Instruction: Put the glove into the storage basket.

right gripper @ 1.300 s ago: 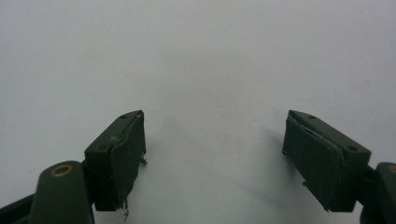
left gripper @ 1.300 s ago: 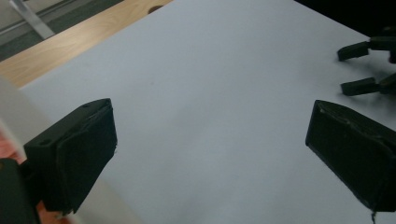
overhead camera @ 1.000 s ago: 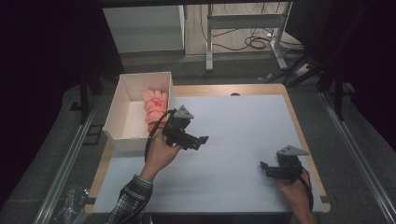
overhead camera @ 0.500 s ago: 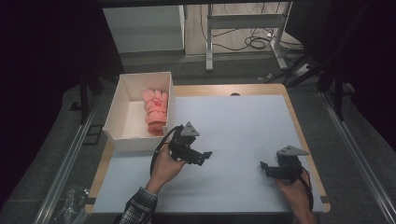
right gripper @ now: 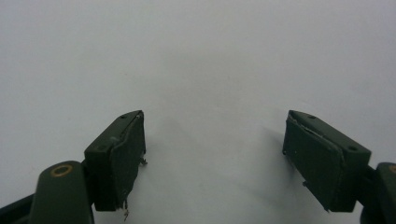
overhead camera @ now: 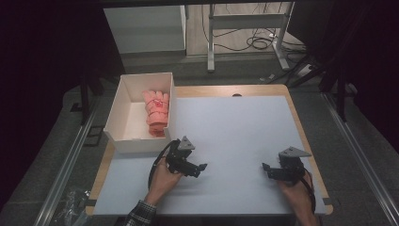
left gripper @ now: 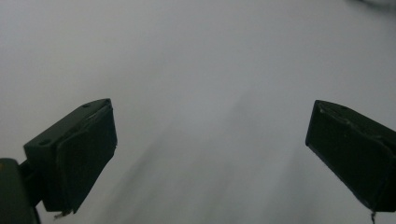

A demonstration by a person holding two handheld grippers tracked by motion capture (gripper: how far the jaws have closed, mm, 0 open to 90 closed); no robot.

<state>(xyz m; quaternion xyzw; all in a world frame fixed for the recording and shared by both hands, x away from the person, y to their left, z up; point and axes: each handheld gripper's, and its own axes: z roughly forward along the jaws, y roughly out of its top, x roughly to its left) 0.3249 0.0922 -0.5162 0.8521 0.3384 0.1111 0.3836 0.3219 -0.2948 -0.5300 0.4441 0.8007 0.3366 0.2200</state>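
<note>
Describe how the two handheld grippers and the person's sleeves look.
Both the left gripper and right gripper are black, each topped by a grey three-cornered plate. A black cable loops from the left one. Up close, the fingers are blocky dark slabs with flat pads and small screw holes. A plaid sleeve shows at the left wrist.

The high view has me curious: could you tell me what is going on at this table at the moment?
A person sits at a white table with a two-jaw gripper in each hand. The left gripper is low over the bare surface, just in front of a white box that holds folded pink cloth. The right gripper rests near the table's right edge. Both have their jaws open with nothing between them, so nothing is held at this moment.
</note>
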